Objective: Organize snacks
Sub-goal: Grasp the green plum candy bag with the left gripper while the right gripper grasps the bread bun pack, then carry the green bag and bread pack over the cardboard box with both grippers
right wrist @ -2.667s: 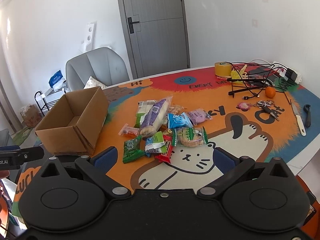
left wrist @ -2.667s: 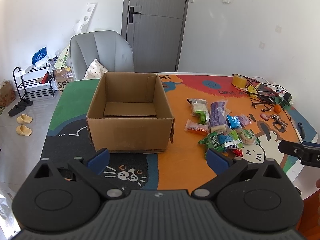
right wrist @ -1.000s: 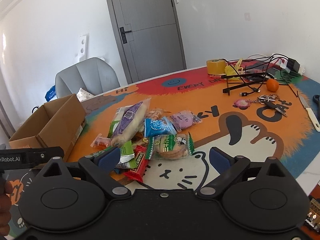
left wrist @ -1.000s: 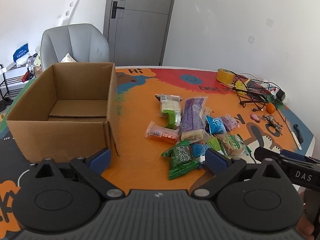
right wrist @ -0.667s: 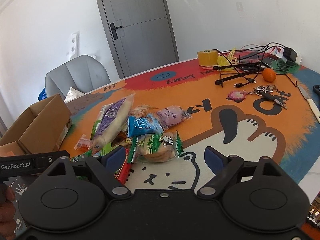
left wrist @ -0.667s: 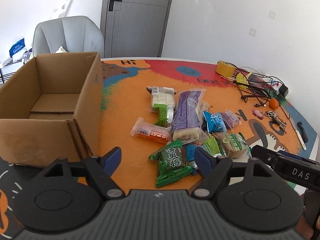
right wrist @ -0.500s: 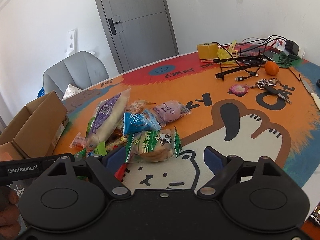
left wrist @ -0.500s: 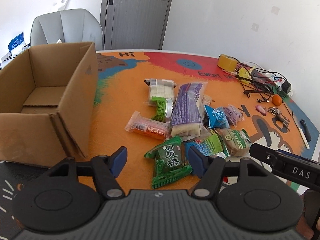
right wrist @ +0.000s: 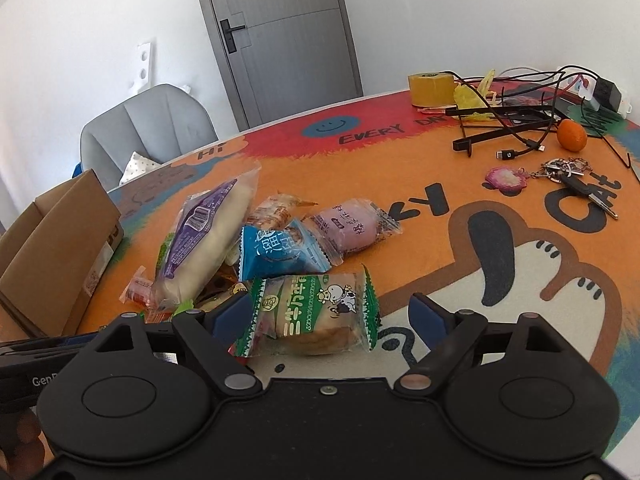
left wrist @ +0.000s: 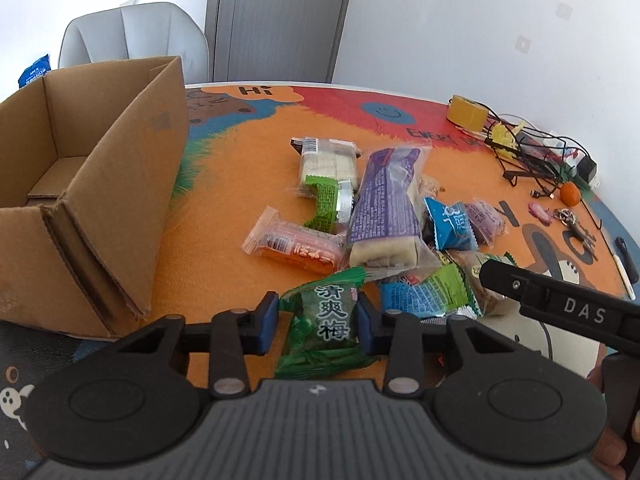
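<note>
Both grippers have dropped toward the snacks; left fingers (left wrist: 269,322) closing around green packet (left wrist: 326,328), right fingers (right wrist: 430,316) wide.

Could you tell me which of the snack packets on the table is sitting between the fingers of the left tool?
It is the dark green packet with white Chinese characters, at the near edge of the pile. The left tool is closing around it; the other packets lie beyond its fingers.

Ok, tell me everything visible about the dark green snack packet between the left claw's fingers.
The dark green packet is a crinkly plastic pouch with white Chinese characters and zigzag-cut ends. It lies flat on the orange mat at the near edge of the snack pile, between the left claw fingers, which are closing on it.
</note>
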